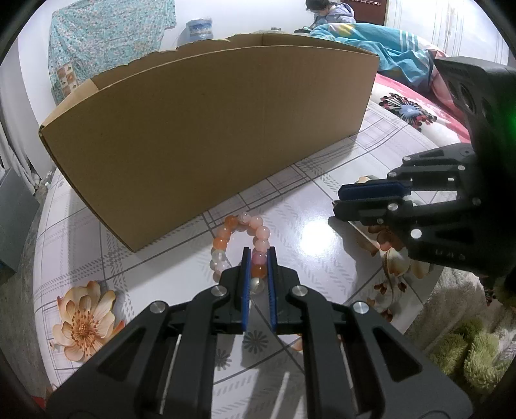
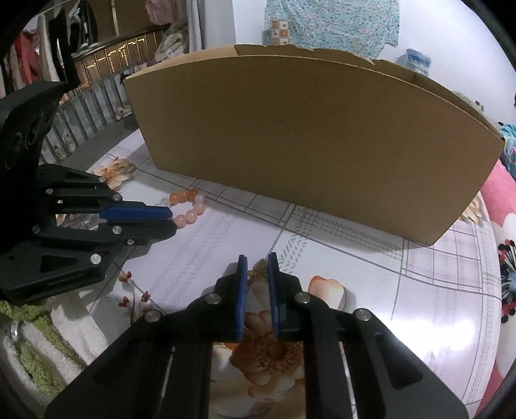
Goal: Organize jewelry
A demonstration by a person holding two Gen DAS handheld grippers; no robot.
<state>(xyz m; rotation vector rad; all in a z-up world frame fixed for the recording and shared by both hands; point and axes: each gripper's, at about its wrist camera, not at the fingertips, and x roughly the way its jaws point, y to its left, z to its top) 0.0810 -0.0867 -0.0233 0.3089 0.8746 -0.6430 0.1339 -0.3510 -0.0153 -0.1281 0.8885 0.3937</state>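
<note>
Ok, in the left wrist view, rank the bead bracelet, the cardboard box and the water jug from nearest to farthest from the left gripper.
1. Bead bracelet, pinched between the left gripper pads.
2. Cardboard box, just beyond on the table.
3. Water jug, behind the box by the wall.

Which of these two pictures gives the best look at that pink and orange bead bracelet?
The left wrist view. There the bead bracelet lies as a nearly whole loop on the table, the left gripper closed on its near beads. In the right wrist view it sits farther off, partly hidden behind that gripper.
</note>
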